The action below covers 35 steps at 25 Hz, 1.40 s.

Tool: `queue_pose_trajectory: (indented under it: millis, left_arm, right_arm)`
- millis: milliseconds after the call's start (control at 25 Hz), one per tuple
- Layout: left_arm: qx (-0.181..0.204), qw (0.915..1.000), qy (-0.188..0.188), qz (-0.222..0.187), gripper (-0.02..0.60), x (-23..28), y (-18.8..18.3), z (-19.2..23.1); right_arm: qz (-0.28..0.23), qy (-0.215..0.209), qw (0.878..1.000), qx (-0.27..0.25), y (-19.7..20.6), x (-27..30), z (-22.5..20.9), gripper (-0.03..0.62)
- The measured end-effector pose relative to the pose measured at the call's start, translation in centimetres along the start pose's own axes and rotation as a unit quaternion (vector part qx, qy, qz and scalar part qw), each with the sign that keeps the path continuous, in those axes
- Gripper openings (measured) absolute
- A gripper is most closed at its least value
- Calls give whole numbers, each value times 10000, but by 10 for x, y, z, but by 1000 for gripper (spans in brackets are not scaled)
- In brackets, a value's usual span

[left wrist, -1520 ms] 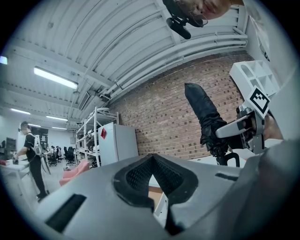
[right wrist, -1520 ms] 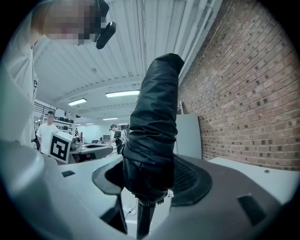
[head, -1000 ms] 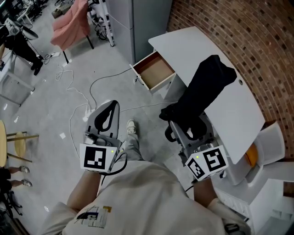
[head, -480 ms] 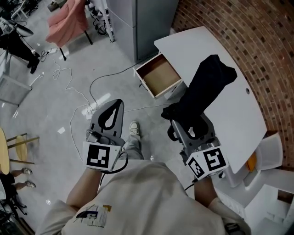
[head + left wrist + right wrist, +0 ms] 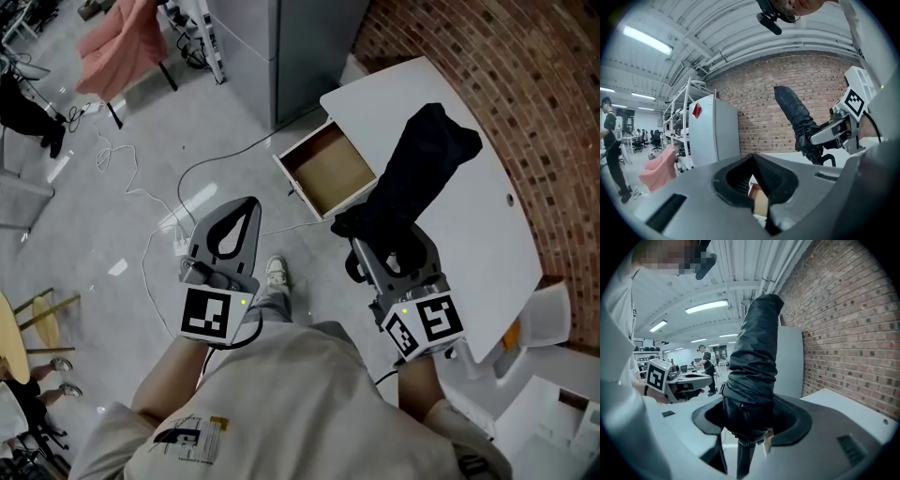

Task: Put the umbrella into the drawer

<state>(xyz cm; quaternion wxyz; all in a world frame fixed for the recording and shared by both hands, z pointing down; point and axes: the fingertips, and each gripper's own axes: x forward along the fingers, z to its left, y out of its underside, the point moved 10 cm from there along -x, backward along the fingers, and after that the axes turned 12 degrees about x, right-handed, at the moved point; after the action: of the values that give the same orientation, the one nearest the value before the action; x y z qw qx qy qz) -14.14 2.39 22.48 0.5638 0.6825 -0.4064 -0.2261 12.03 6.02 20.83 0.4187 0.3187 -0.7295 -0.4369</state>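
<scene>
Over rounded desk juts crumpled, probably fabric umbrella.

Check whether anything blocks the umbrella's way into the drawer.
Nothing visible does. The umbrella, gripped by the right tongs, is over the desk edge beside the drawer, which stands open and looks empty. The left tongs are off to the side, over the floor.
</scene>
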Motion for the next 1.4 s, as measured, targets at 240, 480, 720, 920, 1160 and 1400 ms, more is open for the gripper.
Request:
queue_pose_trajectory:
  millis: [240, 480, 720, 920, 1160, 1400]
  left_arm:
    - [-11, 9999, 133, 9, 8, 32, 14, 32]
    - [-110, 9998, 122, 118, 8, 52, 31, 45]
    - [-263, 9989, 46, 378, 8, 76, 54, 47]
    - [-426, 9969, -60, 663, 8, 106, 78, 45]
    - [-575, 9938, -102, 949, 8, 147, 115, 37]
    - [-710, 9899, -77, 1221, 8, 184, 154, 26]
  right_arm:
    - [162, 144, 9997, -119, -14, 49, -9, 252]
    - [563, 248, 9979, -225, -15, 85, -21, 252]
    - [1000, 95, 9948, -194, -5, 127, -44, 250]
    - [1498, 22, 9883, -288, 11, 167, -71, 250]
    - [2022, 27, 9789, -307, 41, 212, -110, 250]
    - [2567, 64, 9660, -317, 79, 248, -141, 250]
